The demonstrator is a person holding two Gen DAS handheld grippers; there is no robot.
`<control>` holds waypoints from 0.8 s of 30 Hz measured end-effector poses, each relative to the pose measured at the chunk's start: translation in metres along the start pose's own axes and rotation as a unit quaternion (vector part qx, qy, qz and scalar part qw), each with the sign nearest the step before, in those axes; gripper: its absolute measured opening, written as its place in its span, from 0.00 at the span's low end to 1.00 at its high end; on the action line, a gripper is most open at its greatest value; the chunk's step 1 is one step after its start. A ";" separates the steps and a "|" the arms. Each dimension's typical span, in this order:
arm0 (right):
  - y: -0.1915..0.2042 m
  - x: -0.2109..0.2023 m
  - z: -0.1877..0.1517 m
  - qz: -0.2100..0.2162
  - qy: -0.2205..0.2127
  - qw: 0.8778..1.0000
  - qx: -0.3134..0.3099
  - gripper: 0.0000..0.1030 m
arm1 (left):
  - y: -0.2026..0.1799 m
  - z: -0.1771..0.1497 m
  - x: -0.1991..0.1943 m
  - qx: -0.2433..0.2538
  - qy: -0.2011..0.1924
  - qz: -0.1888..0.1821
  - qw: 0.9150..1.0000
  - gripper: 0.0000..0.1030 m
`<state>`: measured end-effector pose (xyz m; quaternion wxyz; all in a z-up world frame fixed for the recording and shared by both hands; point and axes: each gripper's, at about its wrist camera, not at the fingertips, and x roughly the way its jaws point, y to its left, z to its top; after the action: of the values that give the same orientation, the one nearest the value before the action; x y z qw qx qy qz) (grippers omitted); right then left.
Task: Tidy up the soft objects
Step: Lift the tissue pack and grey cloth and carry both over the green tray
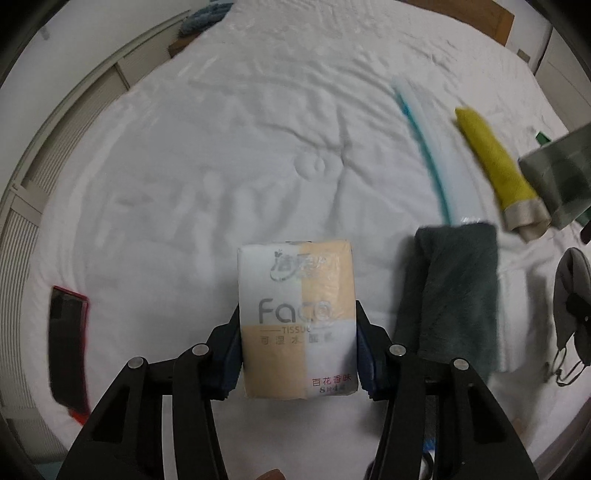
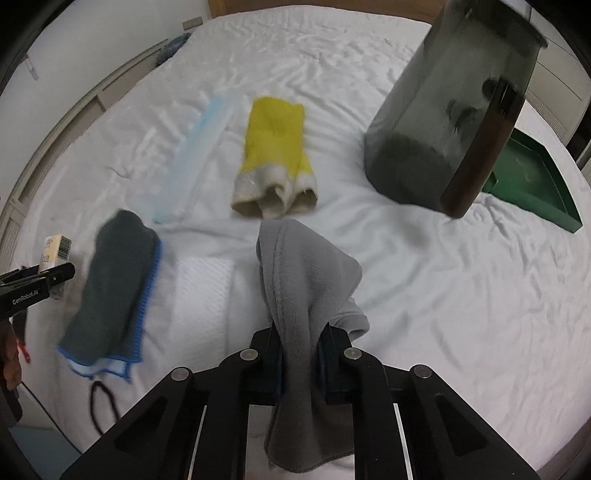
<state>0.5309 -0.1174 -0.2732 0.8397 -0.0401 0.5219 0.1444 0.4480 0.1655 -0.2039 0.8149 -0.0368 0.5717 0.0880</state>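
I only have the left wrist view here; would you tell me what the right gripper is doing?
Observer: The right gripper is shut on a light grey cloth, which hangs from it.
Operator: Thanks. What is that dark shape at my right edge?
Observer: A smoky translucent bin, standing on the bed past the yellow gloves.
Operator: Anything behind it?
Observer: A green tray lies beside it.

A wide bed with a wrinkled white sheet point(image 1: 229, 140) filled the room under soft, even light; a brown wooden headboard point(image 1: 498, 18) ran along its far end, with white walls point(image 2: 92, 33) and pale slatted panelling point(image 1: 55, 147) beside it
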 end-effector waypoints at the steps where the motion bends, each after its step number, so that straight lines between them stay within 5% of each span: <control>1: 0.001 -0.005 0.002 0.001 -0.001 1.000 0.000 0.12 | 0.002 0.002 -0.006 0.000 -0.002 -0.001 1.000 0.44; 16: 0.018 -0.070 0.054 -0.025 -0.027 0.998 0.044 0.12 | -0.010 0.054 -0.039 0.029 -0.016 -0.026 0.999 0.44; 24: 0.003 -0.069 0.059 0.022 -0.016 0.999 0.027 0.12 | -0.053 0.079 -0.050 0.052 -0.020 -0.015 0.998 0.44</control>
<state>0.5525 -0.1158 -0.1855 0.8454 -0.0039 0.5128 0.1497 0.5143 0.1207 -0.1317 0.8283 -0.0011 0.5583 0.0463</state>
